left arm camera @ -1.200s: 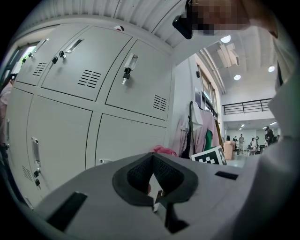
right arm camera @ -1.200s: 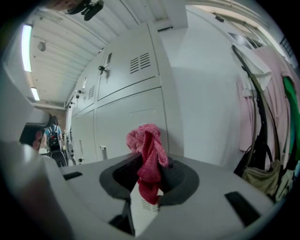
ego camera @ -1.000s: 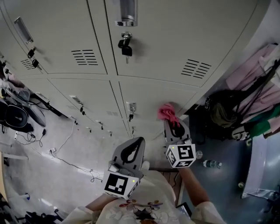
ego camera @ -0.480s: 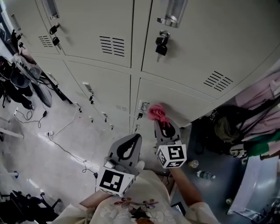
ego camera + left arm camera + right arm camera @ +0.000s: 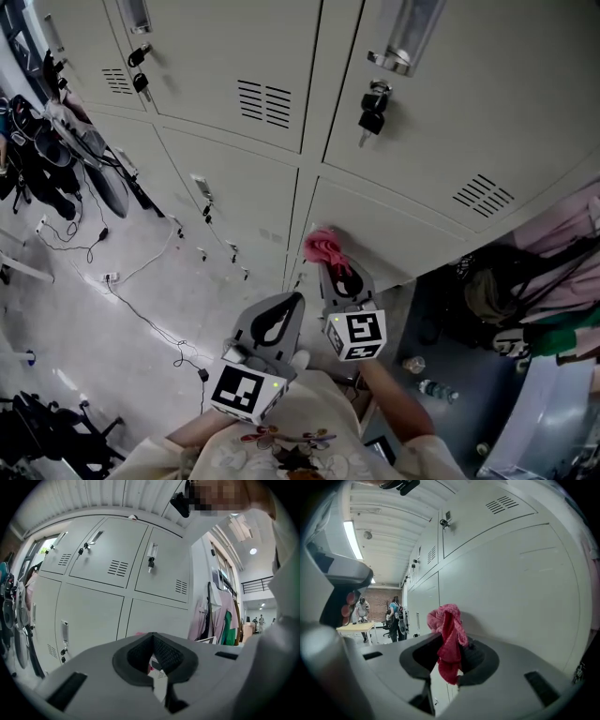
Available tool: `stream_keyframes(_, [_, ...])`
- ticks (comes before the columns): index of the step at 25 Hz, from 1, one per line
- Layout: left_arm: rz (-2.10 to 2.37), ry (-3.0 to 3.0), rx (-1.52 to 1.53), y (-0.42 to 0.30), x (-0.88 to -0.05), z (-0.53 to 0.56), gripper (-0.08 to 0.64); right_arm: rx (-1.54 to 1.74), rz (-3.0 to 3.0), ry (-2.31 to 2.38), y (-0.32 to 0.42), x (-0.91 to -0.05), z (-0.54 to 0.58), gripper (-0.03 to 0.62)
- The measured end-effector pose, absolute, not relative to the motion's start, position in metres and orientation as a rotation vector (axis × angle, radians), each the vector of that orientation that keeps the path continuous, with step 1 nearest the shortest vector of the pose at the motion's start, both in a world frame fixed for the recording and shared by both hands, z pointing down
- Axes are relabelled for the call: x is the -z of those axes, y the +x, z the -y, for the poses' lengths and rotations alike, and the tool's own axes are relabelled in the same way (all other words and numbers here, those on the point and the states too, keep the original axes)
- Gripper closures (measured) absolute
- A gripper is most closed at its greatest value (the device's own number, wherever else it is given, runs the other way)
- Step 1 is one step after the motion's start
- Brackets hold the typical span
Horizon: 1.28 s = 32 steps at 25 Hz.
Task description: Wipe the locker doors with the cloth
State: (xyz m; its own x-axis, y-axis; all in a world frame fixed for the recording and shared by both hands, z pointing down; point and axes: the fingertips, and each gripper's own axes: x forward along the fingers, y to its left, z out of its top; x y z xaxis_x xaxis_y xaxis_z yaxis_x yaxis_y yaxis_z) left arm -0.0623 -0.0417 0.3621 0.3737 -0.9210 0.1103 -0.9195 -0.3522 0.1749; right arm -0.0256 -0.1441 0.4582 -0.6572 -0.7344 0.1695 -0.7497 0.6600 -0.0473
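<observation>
Pale floor (image 5: 84,356) at left of the head view, black cables (image 5: 150,323) across it; darker floor (image 5: 469,422) lower right. Grey lockers (image 5: 225,56) fill the top. Pink garment (image 5: 567,230) hangs far right. Right gripper view: ribbed ceiling (image 5: 389,508), tube light (image 5: 351,541) upper left, brick wall (image 5: 375,595), table (image 5: 354,627) at left.

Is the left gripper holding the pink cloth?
No, the pink cloth is clamped in the right gripper; the left gripper holds nothing.

A locker room: banks of grey metal lockers (image 5: 225,56), keys (image 5: 372,111) in their locks, clothes (image 5: 220,613) hanging alongside.
</observation>
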Motion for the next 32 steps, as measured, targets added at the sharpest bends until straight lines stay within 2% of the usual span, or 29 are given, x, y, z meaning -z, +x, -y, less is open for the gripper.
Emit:
stream_keyframes(10, [1.684, 2.412, -0.005, -0.068, -0.363, 0.049, 0.555, -0.174, 2.722, 1.165, -0.053, -0.483, 0.163, 0.486])
stream_keyframes(32, [1.651, 2.423, 0.010, -0.059, -0.363, 0.050, 0.554, -0.157, 2.664, 1.255, -0.020, -0.485, 0.178, 0.485])
